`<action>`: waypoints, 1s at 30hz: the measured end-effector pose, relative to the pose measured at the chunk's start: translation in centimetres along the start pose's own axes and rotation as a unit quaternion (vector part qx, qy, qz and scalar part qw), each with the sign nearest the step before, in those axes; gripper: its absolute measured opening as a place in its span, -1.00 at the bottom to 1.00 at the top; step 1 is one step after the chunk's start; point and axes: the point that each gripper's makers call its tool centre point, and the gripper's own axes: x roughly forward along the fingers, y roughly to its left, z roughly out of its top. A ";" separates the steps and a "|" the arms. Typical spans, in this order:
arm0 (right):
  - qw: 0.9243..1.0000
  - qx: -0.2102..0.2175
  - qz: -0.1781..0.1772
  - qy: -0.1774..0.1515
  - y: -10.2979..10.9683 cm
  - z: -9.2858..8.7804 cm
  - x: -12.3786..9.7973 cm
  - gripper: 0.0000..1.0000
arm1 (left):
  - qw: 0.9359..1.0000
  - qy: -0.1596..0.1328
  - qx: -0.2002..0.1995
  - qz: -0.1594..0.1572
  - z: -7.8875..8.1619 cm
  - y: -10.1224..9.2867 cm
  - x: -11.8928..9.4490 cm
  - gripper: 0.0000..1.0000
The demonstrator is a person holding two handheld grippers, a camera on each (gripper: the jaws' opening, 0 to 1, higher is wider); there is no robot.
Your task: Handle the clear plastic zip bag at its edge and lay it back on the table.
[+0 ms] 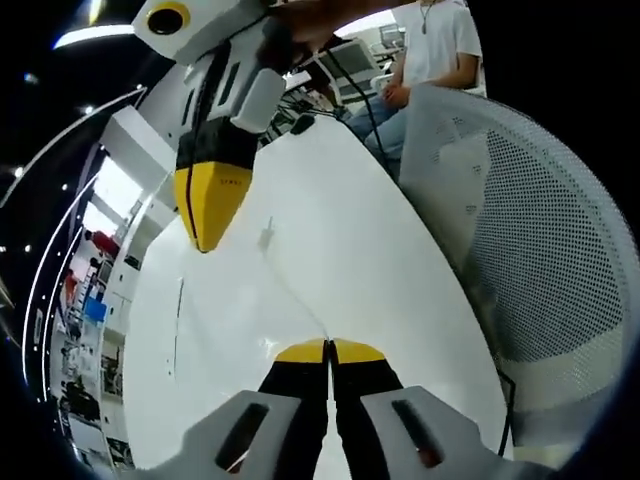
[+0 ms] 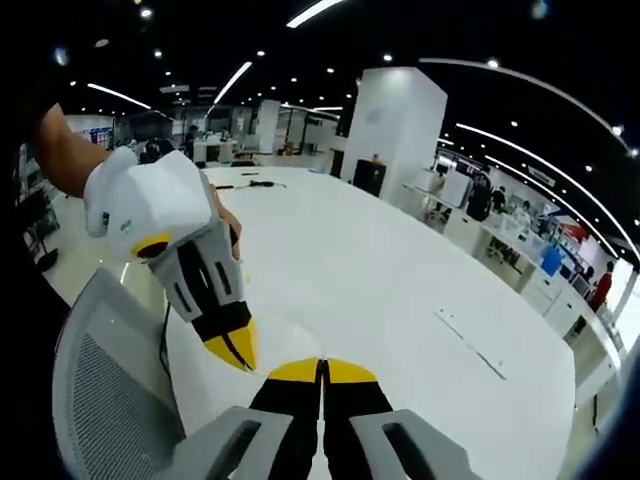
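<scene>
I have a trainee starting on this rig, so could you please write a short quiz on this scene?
1. True or false: the left gripper has its jaws wide open.
2. In the left gripper view, what stands beside the white table? A) a mesh chair B) a red trolley C) a ladder
3. Fill in: the jaw tips of the left gripper and the right gripper are coloured ____.
Key: 1 false, they are shut; 2 A; 3 yellow.
</scene>
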 end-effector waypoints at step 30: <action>0.997 -0.056 0.021 0.040 -1.4 -2.7 5.6 -1.00 | 0.991 -0.048 -0.107 0.063 -0.6 3.8 0.3 -1.00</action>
